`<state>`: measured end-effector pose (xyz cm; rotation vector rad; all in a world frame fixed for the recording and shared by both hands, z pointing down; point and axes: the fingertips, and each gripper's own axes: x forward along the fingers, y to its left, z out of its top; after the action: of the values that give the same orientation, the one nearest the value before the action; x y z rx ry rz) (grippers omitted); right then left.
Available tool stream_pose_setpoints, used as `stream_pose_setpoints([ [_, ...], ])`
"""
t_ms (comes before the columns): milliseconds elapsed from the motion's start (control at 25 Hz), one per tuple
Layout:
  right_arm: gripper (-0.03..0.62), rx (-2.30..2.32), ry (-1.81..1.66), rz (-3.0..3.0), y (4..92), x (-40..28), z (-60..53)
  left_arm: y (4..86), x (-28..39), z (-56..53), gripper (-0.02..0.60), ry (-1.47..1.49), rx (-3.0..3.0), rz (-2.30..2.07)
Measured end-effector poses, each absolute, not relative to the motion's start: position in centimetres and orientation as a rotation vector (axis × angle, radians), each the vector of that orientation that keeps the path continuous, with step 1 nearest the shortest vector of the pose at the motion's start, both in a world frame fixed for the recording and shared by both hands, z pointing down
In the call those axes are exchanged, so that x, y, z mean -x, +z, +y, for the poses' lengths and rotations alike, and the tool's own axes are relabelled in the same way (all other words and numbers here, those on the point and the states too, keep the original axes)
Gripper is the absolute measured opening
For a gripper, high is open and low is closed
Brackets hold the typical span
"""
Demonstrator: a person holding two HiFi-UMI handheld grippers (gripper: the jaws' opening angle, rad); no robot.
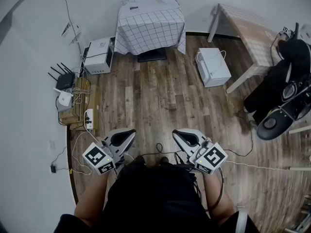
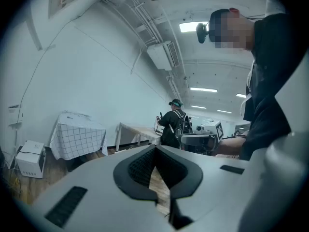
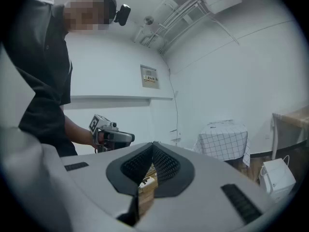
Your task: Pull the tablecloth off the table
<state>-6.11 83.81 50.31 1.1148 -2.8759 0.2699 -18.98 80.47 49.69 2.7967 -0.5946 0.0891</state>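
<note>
Left tool (image 1: 130,133): I read it pinched together, empty.
Right tool (image 1: 176,134): same.
Checked tablecloth (image 1: 150,28): draped, far from me.
Left gripper view only: distant person (image 2: 174,123).

Bright ceiling strips (image 2: 203,89), soft shadows — fisheye edges dark, perhaps blurred

1. The left grey-and-white handheld gripper (image 1: 129,133) is held low at the person's waist, its jaws pressed together and empty.
2. The right grey-and-white handheld gripper (image 1: 178,134) mirrors it, also closed and empty.
3. The 2 bare forearms (image 1: 91,195) angle the tips toward each other.
</note>
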Motion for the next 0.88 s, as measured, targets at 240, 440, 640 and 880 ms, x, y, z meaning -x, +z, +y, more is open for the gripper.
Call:
stream_pose_setpoints([
  [240, 0.018, -1.102, 0.288, -2.883, 50.8, 4.3, 84.7, 50.5, 17.1, 81.5, 0.009, 0.092, -2.760, -0.570],
  [440, 0.020, -1.035, 0.312, -2.899, 51.3, 4.2, 84.9, 50.2, 17.6, 81.3, 0.009, 0.046, -2.724, -0.595],
  [640, 0.020, -0.976, 0.338, -2.949, 51.2, 4.2, 84.7, 50.2, 16.8, 81.9, 0.009, 0.056, -2.731, -0.599],
  [880, 0.020, -0.943, 0.349, -2.909, 53.0, 3.2, 83.8, 50.6, 17.0, 81.7, 0.010, 0.082, -2.746, -0.703],
])
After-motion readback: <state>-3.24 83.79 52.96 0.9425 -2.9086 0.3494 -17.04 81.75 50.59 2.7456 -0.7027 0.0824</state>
